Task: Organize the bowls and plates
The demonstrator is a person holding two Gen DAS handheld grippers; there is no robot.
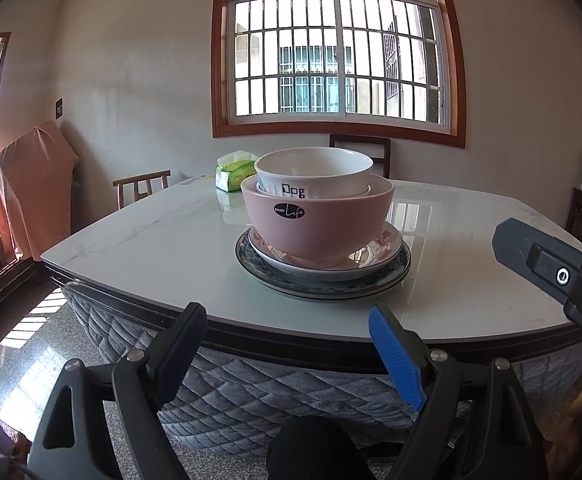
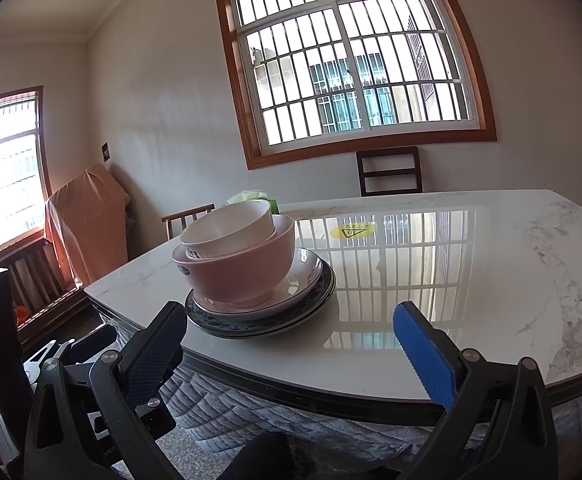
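Note:
On the white marble table [image 1: 139, 236] [image 2: 471, 280] stands one stack. A white bowl [image 1: 315, 172] [image 2: 231, 226] marked "Dog" sits in a pink bowl [image 1: 319, 224] [image 2: 239, 268]. That rests on a floral plate [image 1: 383, 246] [image 2: 305, 276] over a dark-rimmed plate [image 1: 323, 284] [image 2: 263, 326]. My left gripper [image 1: 287, 322] hangs open in front of the table edge, short of the stack, with nothing between its fingers. My right gripper [image 2: 291, 322] is open too, at the near edge, just right of the stack. Its body [image 1: 551, 268] shows at the right of the left wrist view.
A green tissue pack [image 1: 235, 170] [image 2: 257, 198] lies behind the stack. Wooden chairs [image 1: 365, 154] [image 2: 389, 170] stand at the far side and at the left [image 1: 143, 188]. A quilted cover [image 1: 251, 392] hangs under the tabletop. A yellow sticker [image 2: 353, 232] lies on the table.

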